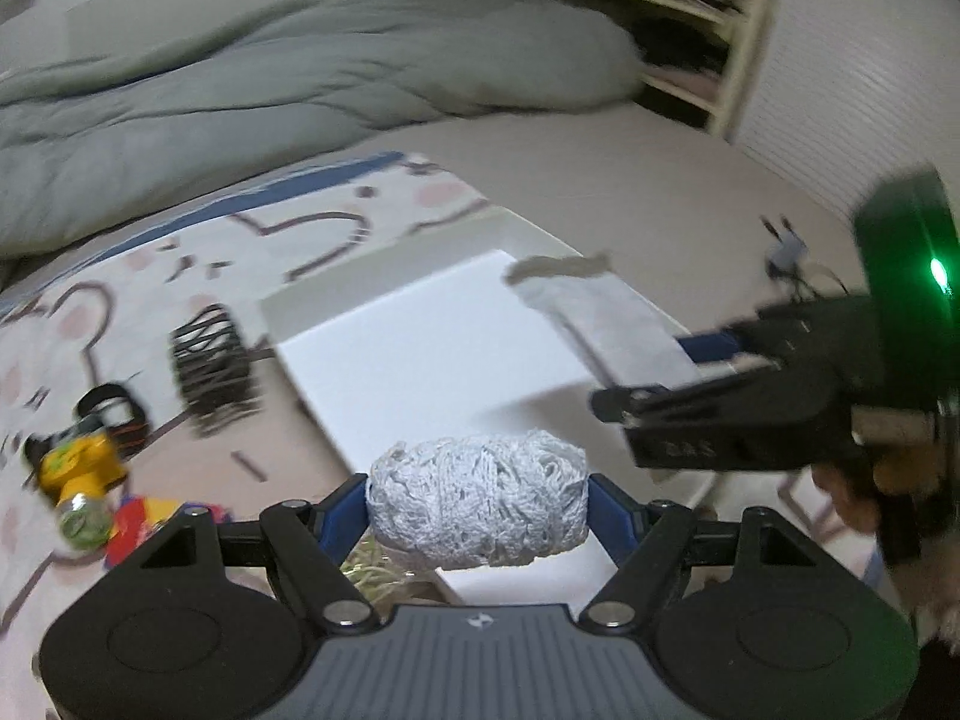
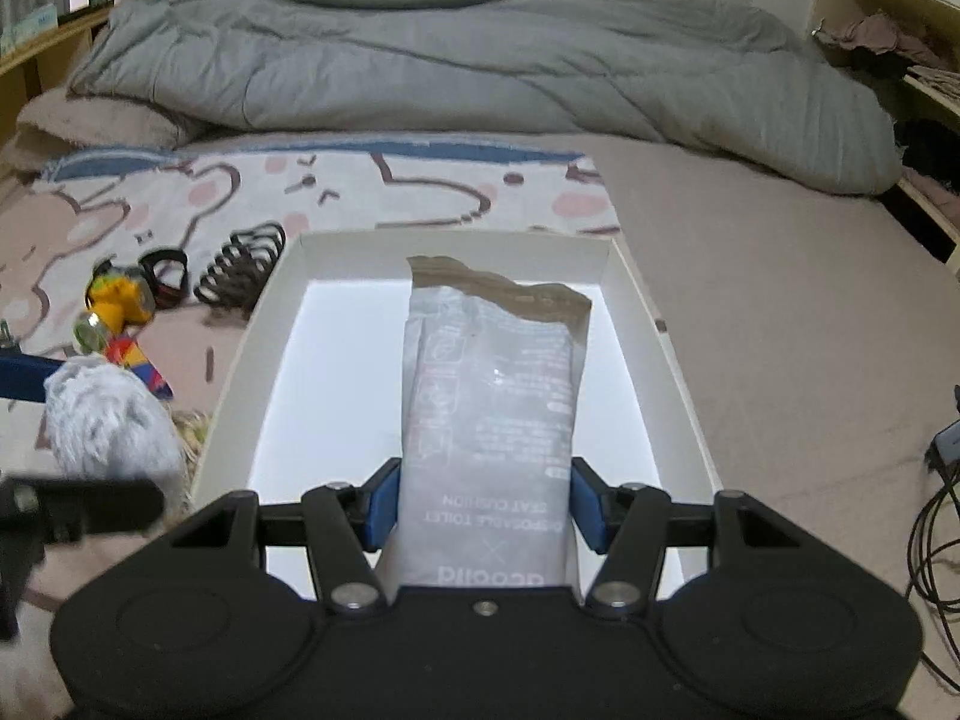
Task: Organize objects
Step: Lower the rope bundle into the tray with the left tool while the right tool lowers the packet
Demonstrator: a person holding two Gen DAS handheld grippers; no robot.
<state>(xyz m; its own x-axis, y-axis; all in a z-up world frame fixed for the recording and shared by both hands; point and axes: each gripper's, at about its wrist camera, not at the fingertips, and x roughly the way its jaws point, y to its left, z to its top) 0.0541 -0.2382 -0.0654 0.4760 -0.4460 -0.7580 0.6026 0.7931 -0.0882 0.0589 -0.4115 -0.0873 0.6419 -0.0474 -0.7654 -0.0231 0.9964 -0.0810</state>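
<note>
A: So, what is held at this moment?

B: A ball of white yarn [image 1: 477, 501] is clamped between the blue pads of the left gripper [image 1: 477, 510], just over the near edge of the white box [image 2: 270, 312]. A grey packet [image 2: 492, 414] is pinched by its lower end in the right gripper [image 2: 483, 507], and it is held above the inside of the box, which looks empty beneath it.

A: What could be spoiled from here?

B: The yarn is soft and only squeezed at its sides; if the jaws are eased before it is fully over the box, it could be dropped on the blanket [image 2: 372, 192] at the near left corner of the box, onto the straw-coloured tangle [image 2: 192, 426] seen there.

A: And the packet?

B: It is long and limp and gripped at one end only. Its torn top could be caught on the far wall of the box, or it could be left leaning across the rim.

A: Anything between the two tools?

B: They are brought close together at the box, so one could be knocked by the other. The hair claw [image 2: 243, 267] and the yellow toy [image 2: 117, 294], left of the box, are well clear and not at risk.
</note>
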